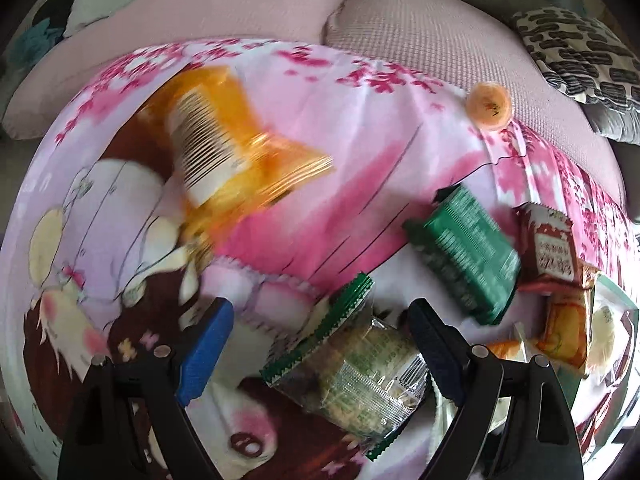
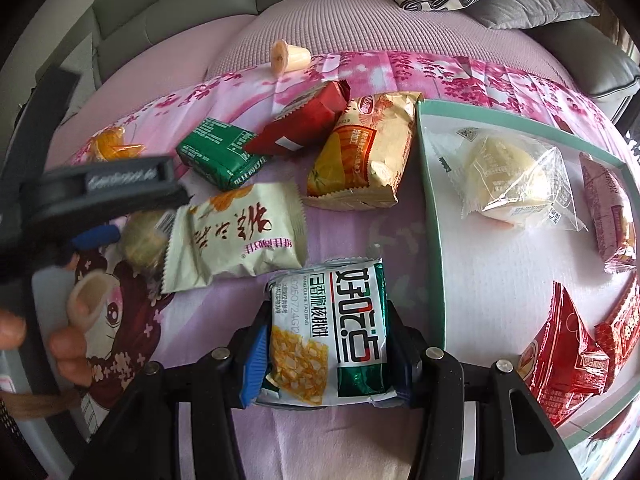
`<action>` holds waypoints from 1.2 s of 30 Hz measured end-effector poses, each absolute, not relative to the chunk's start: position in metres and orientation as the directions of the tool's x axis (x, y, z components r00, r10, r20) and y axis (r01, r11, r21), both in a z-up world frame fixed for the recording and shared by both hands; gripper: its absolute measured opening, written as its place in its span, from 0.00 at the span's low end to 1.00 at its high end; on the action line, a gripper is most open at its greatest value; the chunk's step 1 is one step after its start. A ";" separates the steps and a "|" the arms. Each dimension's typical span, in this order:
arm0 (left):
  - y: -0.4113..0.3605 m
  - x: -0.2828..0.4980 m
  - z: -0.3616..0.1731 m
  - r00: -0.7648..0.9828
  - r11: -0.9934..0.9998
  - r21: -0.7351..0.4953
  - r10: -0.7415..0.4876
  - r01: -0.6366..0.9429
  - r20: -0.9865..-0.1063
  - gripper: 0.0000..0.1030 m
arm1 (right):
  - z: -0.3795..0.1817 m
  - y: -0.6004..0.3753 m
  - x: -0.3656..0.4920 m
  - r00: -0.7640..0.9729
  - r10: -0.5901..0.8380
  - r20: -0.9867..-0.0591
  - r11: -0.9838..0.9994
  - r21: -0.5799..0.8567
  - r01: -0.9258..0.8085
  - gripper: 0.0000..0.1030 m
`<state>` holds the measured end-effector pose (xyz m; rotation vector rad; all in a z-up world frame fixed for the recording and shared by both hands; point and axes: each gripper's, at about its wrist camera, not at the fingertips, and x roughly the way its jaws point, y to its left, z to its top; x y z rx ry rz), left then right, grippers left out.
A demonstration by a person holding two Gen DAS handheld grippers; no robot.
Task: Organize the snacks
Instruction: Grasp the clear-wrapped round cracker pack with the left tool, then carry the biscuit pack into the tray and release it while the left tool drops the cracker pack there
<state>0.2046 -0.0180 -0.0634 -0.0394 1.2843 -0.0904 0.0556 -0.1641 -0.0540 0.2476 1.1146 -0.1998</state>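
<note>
Fingers of the left gripper [image 1: 320, 344] stand wide apart over a clear-and-green wrapped biscuit pack [image 1: 352, 372] lying on the pink printed cloth [image 1: 360, 128]; its right pad looks close against the wrapper, the left pad well clear. Over on the right gripper [image 2: 328, 344], both pads clamp the sides of a white-and-green snack packet [image 2: 328, 332], just beside the green-rimmed tray [image 2: 430, 208] that already holds several snacks

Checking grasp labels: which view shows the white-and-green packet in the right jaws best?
The right wrist view: the white-and-green packet sits centred, its printed face readable, clamped between both jaws of the right gripper. The left wrist view does not show it.
</note>
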 end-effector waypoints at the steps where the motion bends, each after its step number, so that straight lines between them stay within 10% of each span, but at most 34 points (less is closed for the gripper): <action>1: -0.013 0.200 -0.064 0.278 0.996 -0.082 -0.090 0.040 -0.956 0.87 | -0.054 -0.164 0.056 0.427 -0.035 -0.904 0.955 0.096 0.280 0.52; 8: 0.011 0.178 -0.066 0.267 0.997 -0.075 -0.072 -0.001 -0.961 0.87 | -0.054 -0.163 0.052 0.422 -0.024 -0.906 0.954 0.105 0.280 0.52; 19: 0.035 0.131 -0.063 0.305 0.998 -0.043 -0.030 -0.035 -0.952 0.53 | -0.055 -0.158 0.042 0.421 -0.017 -0.907 0.956 0.109 0.273 0.52; 36: 0.035 0.092 -0.056 0.274 0.996 -0.061 -0.043 -0.057 -0.961 0.51 | -0.051 -0.156 0.031 0.424 -0.026 -0.905 0.958 0.098 0.268 0.51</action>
